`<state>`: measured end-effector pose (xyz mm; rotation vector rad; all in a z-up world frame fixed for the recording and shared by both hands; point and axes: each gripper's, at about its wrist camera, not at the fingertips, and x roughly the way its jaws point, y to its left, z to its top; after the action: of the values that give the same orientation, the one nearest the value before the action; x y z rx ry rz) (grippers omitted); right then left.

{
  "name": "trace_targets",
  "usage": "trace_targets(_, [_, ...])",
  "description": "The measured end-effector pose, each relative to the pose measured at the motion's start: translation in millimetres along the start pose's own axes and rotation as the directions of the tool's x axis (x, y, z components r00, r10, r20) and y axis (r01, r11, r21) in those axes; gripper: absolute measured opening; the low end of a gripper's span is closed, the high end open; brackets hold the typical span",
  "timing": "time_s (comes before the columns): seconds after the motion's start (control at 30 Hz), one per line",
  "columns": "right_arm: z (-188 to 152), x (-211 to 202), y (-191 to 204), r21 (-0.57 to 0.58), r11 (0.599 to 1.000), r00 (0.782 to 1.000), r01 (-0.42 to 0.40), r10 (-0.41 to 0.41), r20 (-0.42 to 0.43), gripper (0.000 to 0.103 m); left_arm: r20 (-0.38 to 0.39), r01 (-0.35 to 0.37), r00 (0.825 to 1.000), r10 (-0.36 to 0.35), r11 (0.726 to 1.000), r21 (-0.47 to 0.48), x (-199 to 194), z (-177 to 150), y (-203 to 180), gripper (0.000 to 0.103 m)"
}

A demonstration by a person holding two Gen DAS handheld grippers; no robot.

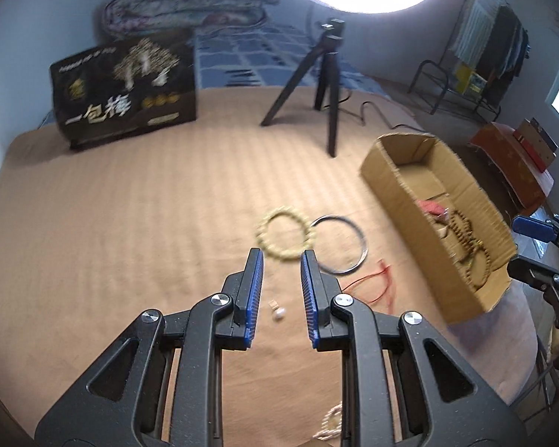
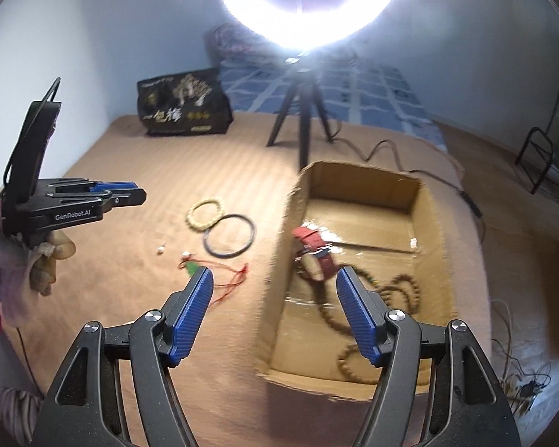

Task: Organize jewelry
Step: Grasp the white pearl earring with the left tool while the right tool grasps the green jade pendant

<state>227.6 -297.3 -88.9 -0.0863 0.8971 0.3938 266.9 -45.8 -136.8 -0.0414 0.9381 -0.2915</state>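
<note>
A pale bead bracelet (image 1: 284, 237) (image 2: 204, 214) lies on the tan bedspread, touching a dark ring bangle (image 1: 340, 244) (image 2: 228, 236). A red cord (image 1: 370, 284) (image 2: 227, 279) and small white beads (image 1: 278, 313) (image 2: 161, 249) lie near them. A cardboard box (image 1: 391, 182) (image 2: 357, 175) holds brown bead strands (image 1: 469, 246) (image 2: 398, 290) and a red item (image 2: 313, 242). My left gripper (image 1: 281, 257) (image 2: 136, 192) is open and empty, hovering just short of the pale bracelet. My right gripper (image 2: 274, 273) is open and empty above the box's left wall; its finger (image 1: 529, 225) shows at the far right of the left wrist view.
A tripod (image 1: 326, 74) (image 2: 302, 111) with a ring light stands behind the jewelry, its cable trailing right. A black printed bag (image 1: 125, 89) (image 2: 184, 102) stands at the back left. Another pale strand (image 1: 331, 424) lies under my left gripper. The bed edge runs right of the box.
</note>
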Motion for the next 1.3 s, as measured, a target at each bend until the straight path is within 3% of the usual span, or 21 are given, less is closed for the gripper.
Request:
trace_targets(0.3, [4,34,36,-0.033,0.993,0.991,-0.112,0.109,-0.071,0.067,-0.037,0.055,0.998,-0.054,0.998,0.024,6,-23,13,0.019])
trace_targets(0.6, [-3,74,69,-0.093,0.978,0.967,-0.186,0.166,-0.194,0.038,-0.078,0.117,0.991,-0.112,0.992,0.053,24,-36,10,0.019])
trace_targets(1.3, [-1,133,79,-0.118,0.981,0.955,-0.156,0.12,-0.27,0.034,-0.129,0.123,0.985,-0.112,0.989,0.078,63,-45,8,0.019])
